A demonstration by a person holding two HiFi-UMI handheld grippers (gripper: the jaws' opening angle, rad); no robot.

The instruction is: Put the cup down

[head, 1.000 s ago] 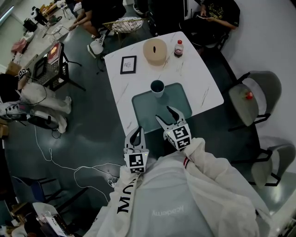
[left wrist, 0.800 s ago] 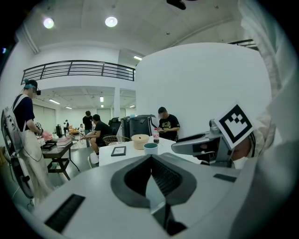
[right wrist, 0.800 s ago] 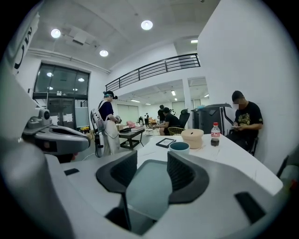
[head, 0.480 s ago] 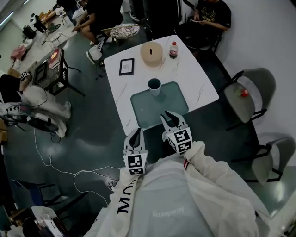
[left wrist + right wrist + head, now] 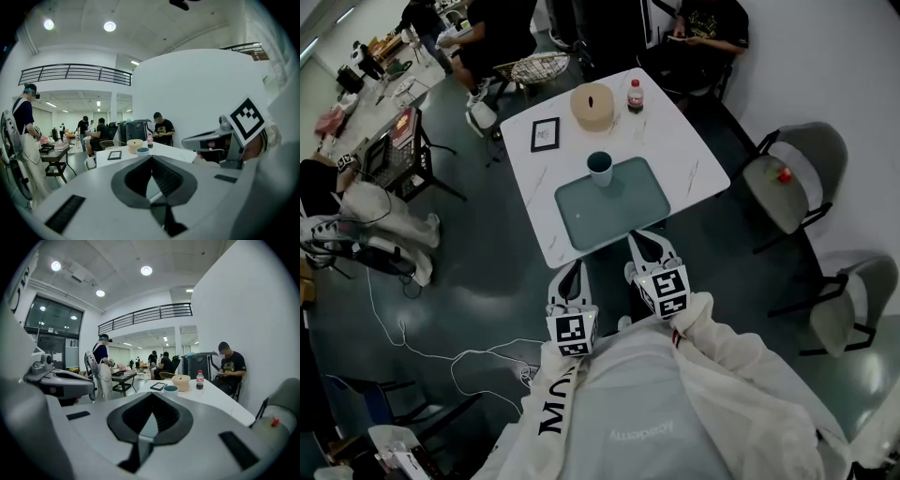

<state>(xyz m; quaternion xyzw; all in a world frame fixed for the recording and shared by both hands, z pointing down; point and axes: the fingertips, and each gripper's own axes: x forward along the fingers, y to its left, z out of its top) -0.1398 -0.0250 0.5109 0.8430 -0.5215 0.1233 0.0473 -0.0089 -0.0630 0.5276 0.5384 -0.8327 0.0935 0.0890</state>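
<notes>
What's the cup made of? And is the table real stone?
The cup looks like paper or matte plastic: plain pale wall, dark inside, too small to be sure. The table looks like white marble or an imitation: thin grey veins cross its smooth top.

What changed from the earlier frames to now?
Both tools drew back from the table. The jaws of the right tool have just been closing and are now shut on nothing. The left tool stayed shut. The cup kept its place at the far edge of the mat; nothing else on the table moved.
</notes>
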